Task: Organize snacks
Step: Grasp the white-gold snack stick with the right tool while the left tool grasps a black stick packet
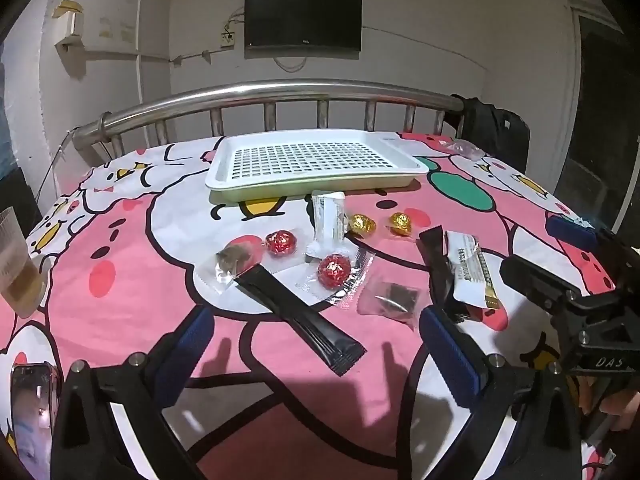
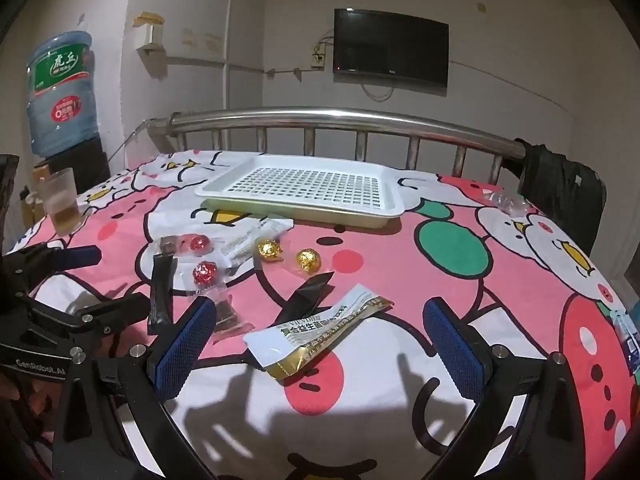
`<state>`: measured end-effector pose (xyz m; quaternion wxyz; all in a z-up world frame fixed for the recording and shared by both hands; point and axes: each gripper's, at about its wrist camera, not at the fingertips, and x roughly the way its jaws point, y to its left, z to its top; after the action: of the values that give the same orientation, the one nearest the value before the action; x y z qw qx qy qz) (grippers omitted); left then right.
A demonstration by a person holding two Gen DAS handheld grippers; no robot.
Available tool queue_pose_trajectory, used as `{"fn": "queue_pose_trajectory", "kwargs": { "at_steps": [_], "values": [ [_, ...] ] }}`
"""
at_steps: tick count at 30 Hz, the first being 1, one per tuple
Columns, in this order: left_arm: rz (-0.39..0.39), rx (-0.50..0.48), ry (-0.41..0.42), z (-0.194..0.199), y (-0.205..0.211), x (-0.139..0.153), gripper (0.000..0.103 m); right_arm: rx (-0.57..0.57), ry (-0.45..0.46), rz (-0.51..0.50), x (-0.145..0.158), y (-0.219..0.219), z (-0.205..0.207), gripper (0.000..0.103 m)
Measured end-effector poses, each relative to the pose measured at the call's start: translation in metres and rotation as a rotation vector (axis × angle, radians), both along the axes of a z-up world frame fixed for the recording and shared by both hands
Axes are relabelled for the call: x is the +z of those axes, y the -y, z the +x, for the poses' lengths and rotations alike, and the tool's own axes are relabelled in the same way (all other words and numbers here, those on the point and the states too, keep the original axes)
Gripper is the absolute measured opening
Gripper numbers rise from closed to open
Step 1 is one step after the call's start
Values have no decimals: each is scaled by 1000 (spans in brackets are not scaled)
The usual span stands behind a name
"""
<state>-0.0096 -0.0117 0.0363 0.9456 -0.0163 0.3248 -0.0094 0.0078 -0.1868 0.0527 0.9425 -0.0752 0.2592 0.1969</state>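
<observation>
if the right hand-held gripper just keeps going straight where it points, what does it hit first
Most likely the white and gold sachet, which lies between the open fingers of the right hand-held gripper just ahead. A black stick pack lies right behind it. Depth is hard to judge through the fisheye.

Room light dim and warm, coming from above and behind me. My tongs throw hard-edged shadows forward across the pink bedsheet (image 1: 120, 280), darkest just under the fingers. Foil candies (image 1: 362, 224) catch small sharp glints. Both views bend strongly at the edges: the bed rail (image 2: 340, 118) bows, and the corners go black. Centre is fairly crisp; the rims smear and soften.
</observation>
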Motion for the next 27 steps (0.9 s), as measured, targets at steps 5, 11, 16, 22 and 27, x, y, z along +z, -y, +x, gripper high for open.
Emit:
{"fn": "queue_pose_trajectory", "kwargs": {
  "at_steps": [5, 11, 16, 22, 27],
  "values": [
    [-15, -8, -37, 1, -3, 1, 103, 3, -66, 10, -3, 0, 15, 103],
    [-52, -2, -45, 8, -9, 11, 103, -1, -84, -5, 7, 3, 18, 103],
    [-67, -3, -57, 11, -10, 13, 103, 2, -89, -27, 14, -1, 21, 103],
    [-141, 6, -122, 18, -24, 6, 103, 23, -157, -60, 14, -8, 32, 103],
    [-141, -4, -153, 23, -20, 0, 94, 10, -197, -94, 3, -12, 37, 103]
  ]
}}
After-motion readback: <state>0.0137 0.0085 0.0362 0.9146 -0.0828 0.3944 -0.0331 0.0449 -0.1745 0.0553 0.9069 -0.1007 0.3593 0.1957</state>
